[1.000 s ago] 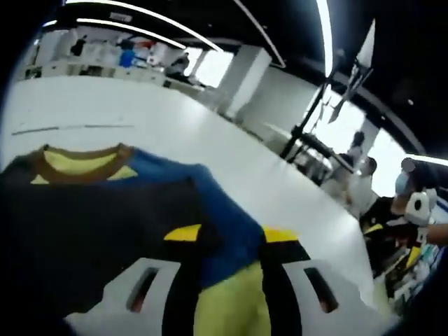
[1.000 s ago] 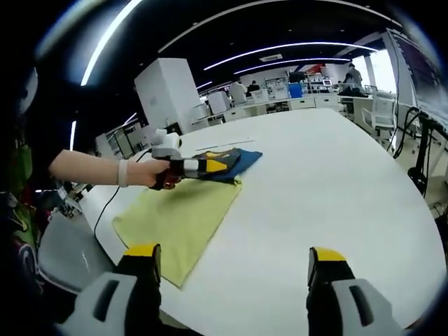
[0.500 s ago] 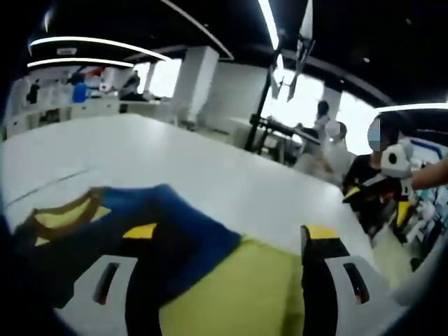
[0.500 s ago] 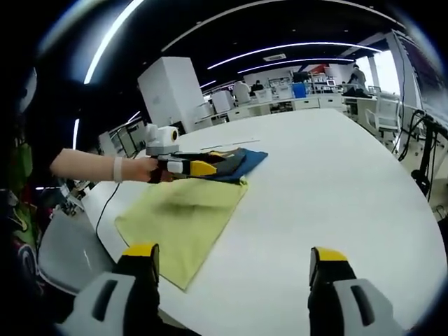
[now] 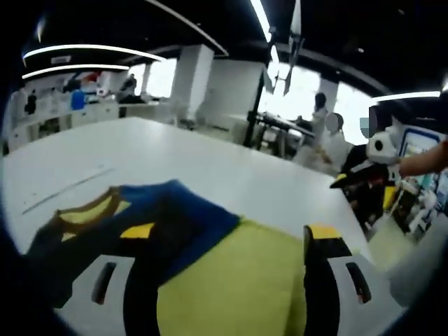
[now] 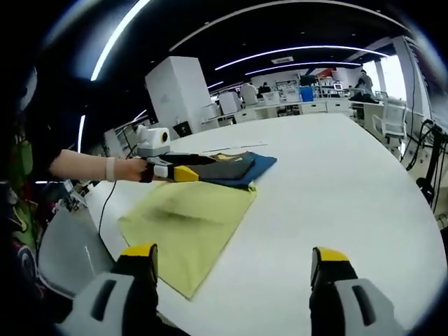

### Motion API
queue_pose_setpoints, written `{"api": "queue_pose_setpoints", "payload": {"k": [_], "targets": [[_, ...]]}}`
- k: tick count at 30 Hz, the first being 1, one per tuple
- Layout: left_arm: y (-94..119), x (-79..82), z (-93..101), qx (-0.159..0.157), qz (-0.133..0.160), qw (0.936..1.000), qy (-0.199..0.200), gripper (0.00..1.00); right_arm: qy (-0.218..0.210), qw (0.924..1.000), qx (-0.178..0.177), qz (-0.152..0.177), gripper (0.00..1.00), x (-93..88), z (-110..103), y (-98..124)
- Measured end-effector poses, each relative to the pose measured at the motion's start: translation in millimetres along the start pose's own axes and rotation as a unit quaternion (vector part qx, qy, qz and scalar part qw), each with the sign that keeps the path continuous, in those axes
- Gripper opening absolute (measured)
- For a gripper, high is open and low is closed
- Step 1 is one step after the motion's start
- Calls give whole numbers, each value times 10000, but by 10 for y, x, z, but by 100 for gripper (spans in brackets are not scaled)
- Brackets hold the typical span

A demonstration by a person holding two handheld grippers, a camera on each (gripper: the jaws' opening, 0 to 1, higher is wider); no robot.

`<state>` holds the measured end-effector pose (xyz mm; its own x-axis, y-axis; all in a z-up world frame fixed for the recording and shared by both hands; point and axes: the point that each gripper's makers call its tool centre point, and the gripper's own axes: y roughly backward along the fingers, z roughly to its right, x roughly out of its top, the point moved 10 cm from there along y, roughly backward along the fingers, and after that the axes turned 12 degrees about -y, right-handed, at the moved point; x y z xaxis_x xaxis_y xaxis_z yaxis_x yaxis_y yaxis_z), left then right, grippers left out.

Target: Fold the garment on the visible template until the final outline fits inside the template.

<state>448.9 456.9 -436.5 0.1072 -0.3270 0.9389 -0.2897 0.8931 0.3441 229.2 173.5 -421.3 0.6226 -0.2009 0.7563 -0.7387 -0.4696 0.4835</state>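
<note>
Garment (image 6: 234, 166) lies folded at the far end of the yellow template (image 6: 189, 222) on the white table (image 6: 350, 189), a dark and blue bundle with a brown collar (image 5: 84, 210) showing in the left gripper view. We see its long axis running across the template's far edge, and part of it, the blue corner (image 6: 262, 164), appears to reach past the yellow onto bare table.

The relation that matters: the left gripper (image 6: 175, 171) is right at the garment, low over its near edge, jaws spread with nothing between them. In the left gripper view the garment lies ahead and to the left of the jaws, the left jaw over dark fabric, the right over yellow.

Our right gripper (image 6: 227, 262) hangs well apart at the table's near side, jaws wide and holding nothing, the template ahead and left of them.

We judge the left is the nearer hand for any further tuck; the overhanging blue corner would need bringing inward toward the template.
</note>
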Motion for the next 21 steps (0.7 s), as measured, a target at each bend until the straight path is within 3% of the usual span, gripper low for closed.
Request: {"api": "queue_pose_setpoints", "payload": {"k": [8,15,21], "targets": [[559,-89,49,277,-218,9991,-247,80,175,9997,133,-76,91,66,-54,-105],[1017,-159,207,593,-199,9980,-49,79,349,9988,299,-185,91,111,-155,-233],[1486,-349,401,805,-360,9961,78,79,469,9978,410,-226,91,139,-268,-284]]}}
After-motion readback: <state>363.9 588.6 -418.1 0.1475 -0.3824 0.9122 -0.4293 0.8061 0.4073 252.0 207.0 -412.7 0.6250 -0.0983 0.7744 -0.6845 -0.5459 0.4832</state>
